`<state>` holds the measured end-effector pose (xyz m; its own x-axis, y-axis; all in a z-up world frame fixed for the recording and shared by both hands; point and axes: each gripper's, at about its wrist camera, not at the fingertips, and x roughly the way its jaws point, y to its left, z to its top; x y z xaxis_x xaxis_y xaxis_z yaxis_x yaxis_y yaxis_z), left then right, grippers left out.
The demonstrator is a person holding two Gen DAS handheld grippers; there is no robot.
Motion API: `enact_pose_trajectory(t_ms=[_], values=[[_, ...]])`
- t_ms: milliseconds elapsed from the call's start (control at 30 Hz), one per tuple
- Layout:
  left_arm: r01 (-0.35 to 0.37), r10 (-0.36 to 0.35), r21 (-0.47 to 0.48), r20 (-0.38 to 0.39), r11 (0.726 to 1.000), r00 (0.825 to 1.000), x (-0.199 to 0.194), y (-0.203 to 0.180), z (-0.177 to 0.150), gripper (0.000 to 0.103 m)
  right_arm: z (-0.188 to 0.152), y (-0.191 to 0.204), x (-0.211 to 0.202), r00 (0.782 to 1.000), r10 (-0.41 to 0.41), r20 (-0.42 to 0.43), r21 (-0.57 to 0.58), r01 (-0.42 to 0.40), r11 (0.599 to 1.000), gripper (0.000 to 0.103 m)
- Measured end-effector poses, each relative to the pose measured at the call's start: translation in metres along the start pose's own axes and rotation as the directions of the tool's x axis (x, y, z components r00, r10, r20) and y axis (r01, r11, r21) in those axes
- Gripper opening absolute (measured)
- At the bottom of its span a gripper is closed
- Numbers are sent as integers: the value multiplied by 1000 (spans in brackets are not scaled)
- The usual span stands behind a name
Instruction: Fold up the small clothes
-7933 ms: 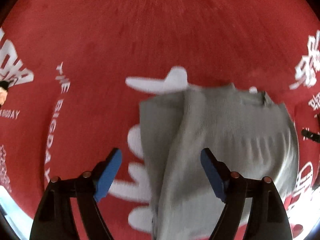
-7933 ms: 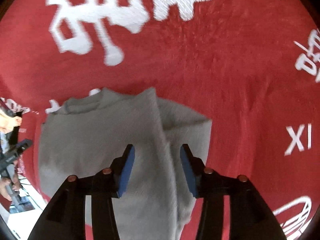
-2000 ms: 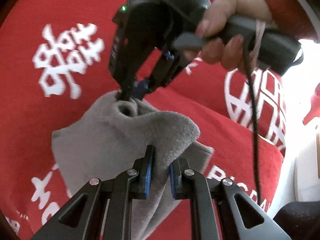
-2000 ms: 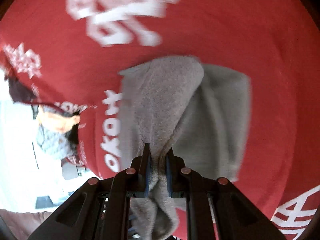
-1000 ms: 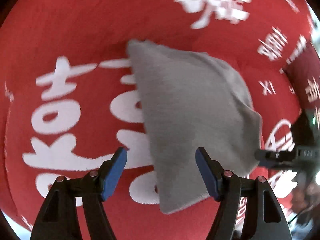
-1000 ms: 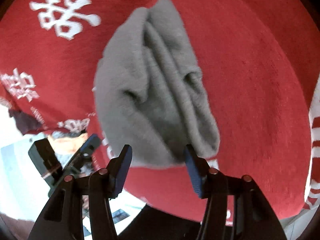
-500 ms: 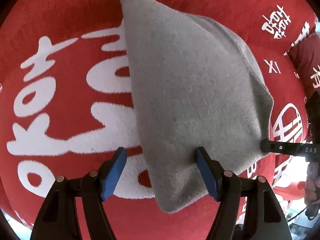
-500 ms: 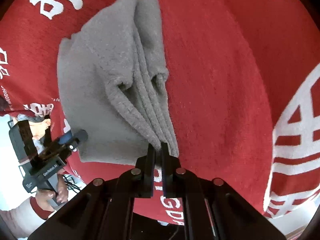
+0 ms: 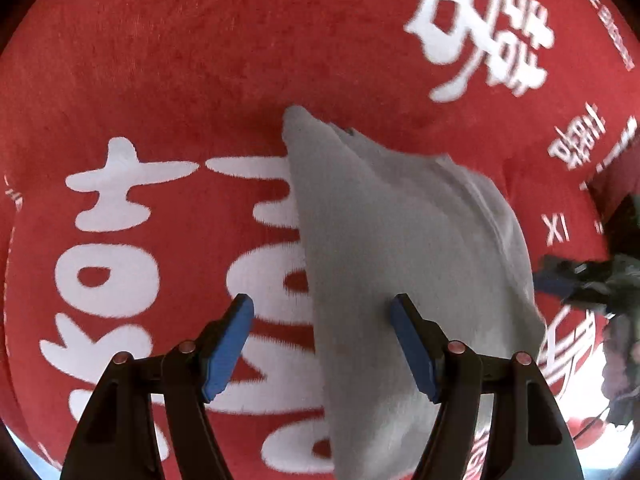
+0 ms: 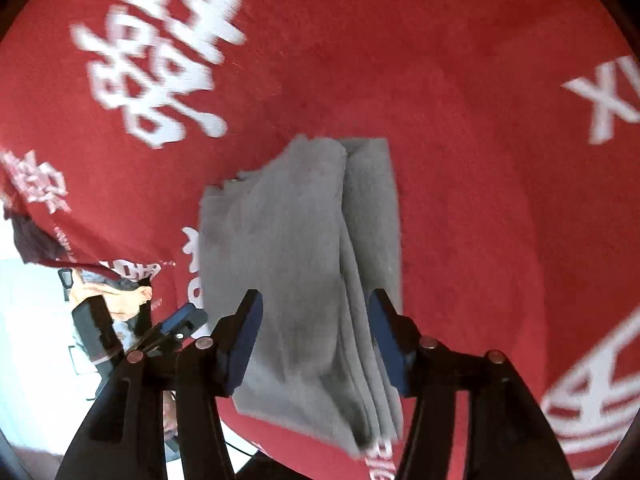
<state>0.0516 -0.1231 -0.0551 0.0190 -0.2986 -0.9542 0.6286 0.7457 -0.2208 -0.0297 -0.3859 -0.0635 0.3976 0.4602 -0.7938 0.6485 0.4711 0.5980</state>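
A small grey garment (image 9: 400, 248) lies folded into a compact stack on the red cloth; it also shows in the right wrist view (image 10: 304, 248) with its layered edges along the right side. My left gripper (image 9: 322, 344) is open and empty, just above the garment's near edge. My right gripper (image 10: 314, 340) is open and empty, over the garment's near end. The right gripper's blue tip (image 9: 560, 280) shows at the garment's right corner in the left wrist view. The left gripper (image 10: 176, 324) shows at the lower left of the right wrist view.
A red cloth (image 9: 200, 60) with white characters and lettering covers the surface; it also fills the right wrist view (image 10: 480, 140). The cloth's edge and a bright floor (image 10: 32, 300) lie at the lower left of the right wrist view.
My right gripper has opened and let go of the garment's layered edge, then drawn back a little. My left gripper stays open and has pulled back from the garment.
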Motion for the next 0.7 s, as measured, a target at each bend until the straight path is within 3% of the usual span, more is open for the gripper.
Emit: enact_pose_trajectory(t_ms=[33,100,200,267,333,367,400,433,533,633,700], values=[[-4,4,7,3,1000,1000,1,-3,1,72,2,2,4,1000,6,-26,3,-6,1000,23],[-7,7,31,11,1000,1000,1,-12,1,72,4,13,8,998,-44,-54,-59,41,997,18],[-3,3,60,3,998,1000,4,-21,-5,72,-3,30,-6,990,-136,-21,-174,130,976,7],[9,-9,59,-8,998,1000,9,-25,-10,72,-6,35,-12,982,-186,-11,-210,180,961,7],[7,-6,57,-11,998,1000,13,-26,-14,73,-6,33,3,958,-285,-27,-256,269,928,5],[-6,7,62,-8,998,1000,14,-27,-15,81,-7,26,13,932,-360,-37,-274,337,901,1],[-36,36,65,-3,997,999,16,-29,-15,85,-8,16,24,889,-455,-50,-291,422,858,1],[-42,43,62,-2,997,999,15,-28,-16,86,-12,4,31,867,-494,-68,-289,457,841,0],[-22,23,42,-18,999,1000,17,-27,-14,86,-19,-2,3,944,-329,-8,-170,323,931,0],[-59,60,41,-23,997,998,21,-29,-13,101,-28,6,-23,964,-261,46,-135,265,955,4],[-58,59,39,-28,998,998,21,-29,-13,101,-28,19,-31,982,-185,47,-141,190,972,7]])
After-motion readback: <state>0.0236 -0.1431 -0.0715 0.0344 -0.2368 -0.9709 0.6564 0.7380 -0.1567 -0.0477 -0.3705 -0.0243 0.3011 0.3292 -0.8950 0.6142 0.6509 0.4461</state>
